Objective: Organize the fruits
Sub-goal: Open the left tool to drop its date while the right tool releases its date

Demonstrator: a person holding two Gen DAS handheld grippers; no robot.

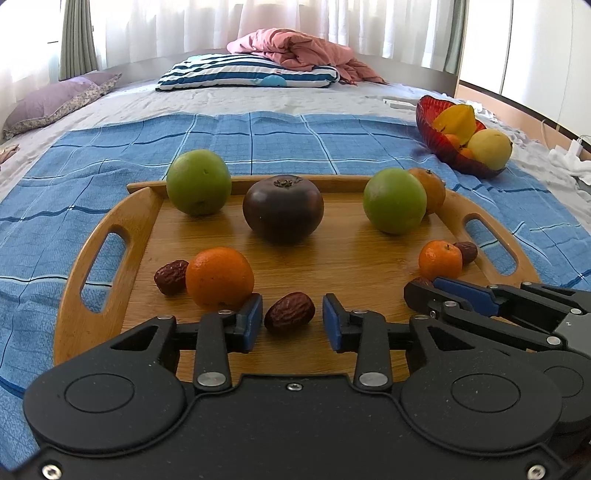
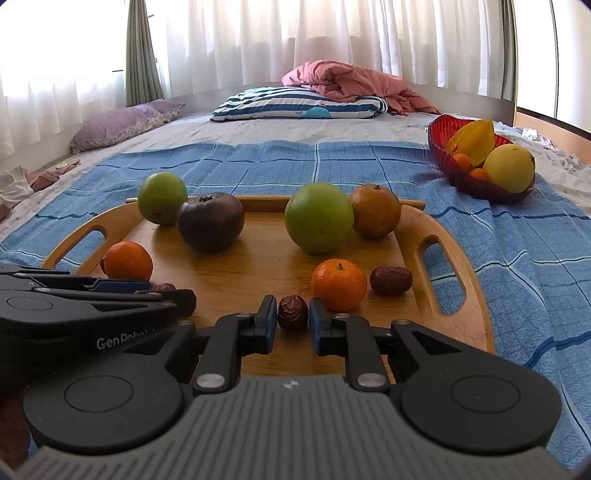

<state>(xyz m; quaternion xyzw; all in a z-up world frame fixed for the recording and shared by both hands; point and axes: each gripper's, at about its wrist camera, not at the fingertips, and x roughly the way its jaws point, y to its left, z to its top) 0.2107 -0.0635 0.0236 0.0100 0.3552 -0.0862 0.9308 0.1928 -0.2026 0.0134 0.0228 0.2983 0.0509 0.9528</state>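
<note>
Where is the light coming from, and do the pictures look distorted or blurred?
Left wrist view: daylight through the white curtains blows out the top; fisheye bends the bed's far edge; the wooden tray is sharp. Right wrist view: same backlight, curtains overexposed, corners dark.

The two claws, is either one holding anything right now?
Neither. A red date lies between the left claw pads untouched; another date sits between the right claw pads, gaps both sides.
</note>
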